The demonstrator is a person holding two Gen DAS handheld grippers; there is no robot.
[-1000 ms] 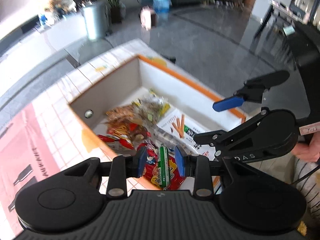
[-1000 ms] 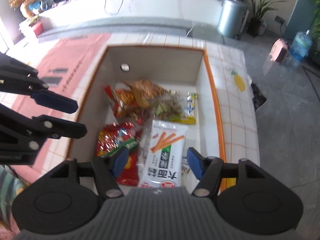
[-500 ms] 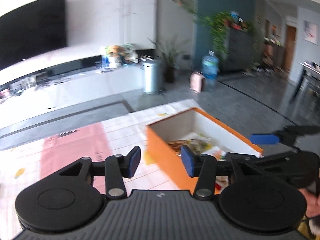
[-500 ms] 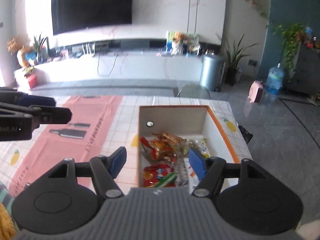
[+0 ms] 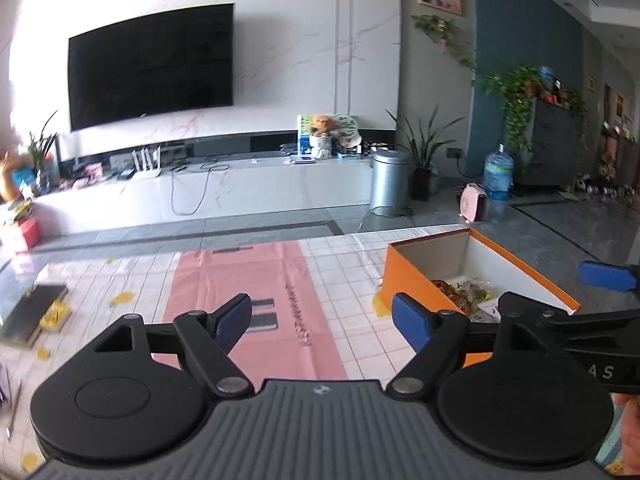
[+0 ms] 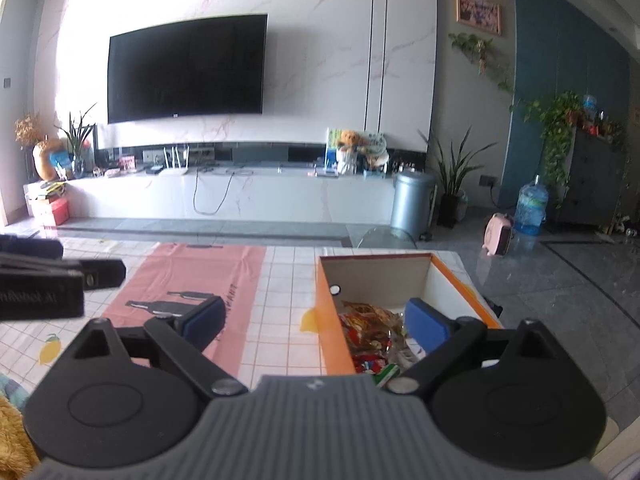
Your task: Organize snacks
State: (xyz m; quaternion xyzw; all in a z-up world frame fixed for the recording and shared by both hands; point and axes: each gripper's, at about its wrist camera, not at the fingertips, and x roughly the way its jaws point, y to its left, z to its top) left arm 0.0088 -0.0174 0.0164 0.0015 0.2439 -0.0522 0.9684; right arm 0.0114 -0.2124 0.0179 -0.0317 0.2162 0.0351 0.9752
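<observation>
An orange box (image 6: pixel 334 332) with a white inside stands on the tiled table and holds several snack packets (image 6: pixel 370 334). It also shows in the left wrist view (image 5: pixel 408 280), with packets (image 5: pixel 472 292) inside. My left gripper (image 5: pixel 322 320) is open and empty, held above the table to the left of the box. My right gripper (image 6: pixel 314 322) is open and empty, held back from the box's near left wall. Each gripper shows at the edge of the other's view.
A pink mat (image 5: pixel 256 300) lies on the tablecloth left of the box. A dark flat block (image 5: pixel 32 312) and a yellow packet (image 5: pixel 54 314) lie at the table's far left. Beyond the table are a TV wall, a bin (image 6: pixel 410 204) and plants.
Both grippers have pulled up and back from over the box and now look level across the room. The left gripper has opened wider and no longer has a snack between its fingers.
</observation>
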